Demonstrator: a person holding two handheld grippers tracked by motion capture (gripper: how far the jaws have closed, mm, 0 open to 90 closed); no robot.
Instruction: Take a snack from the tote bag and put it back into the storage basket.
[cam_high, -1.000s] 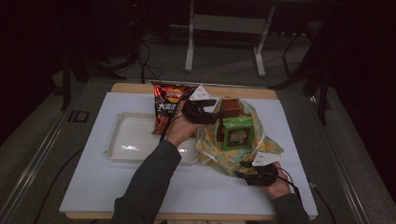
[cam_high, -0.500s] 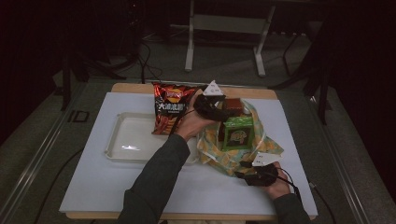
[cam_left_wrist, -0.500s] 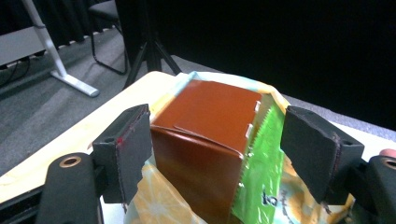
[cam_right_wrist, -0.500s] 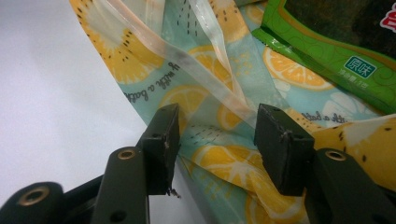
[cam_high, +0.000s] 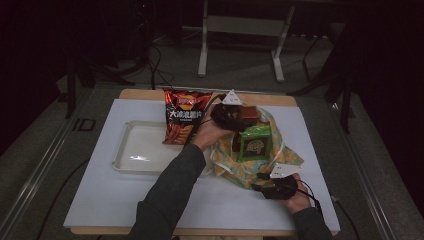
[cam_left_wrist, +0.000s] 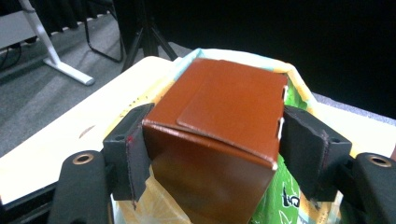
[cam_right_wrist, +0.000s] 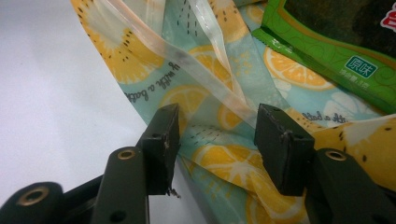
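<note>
The brown box (cam_left_wrist: 219, 135) is bracketed by the left gripper's (cam_left_wrist: 215, 149) spread fingers, which have just been opening, at the far end of the lemon-print bag (cam_high: 250, 167). The bag's near edge lies between the right gripper's (cam_right_wrist: 215, 140) spread fingers, unpinched. The green packet (cam_high: 254, 143) lies on the bag; the chip bag (cam_high: 182, 122) awaits handling beside the white tray (cam_high: 122, 150).

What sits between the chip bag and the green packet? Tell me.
In the high view, the left gripper and its hand lie between the chip bag and the green packet, fingers around the brown box.
</note>
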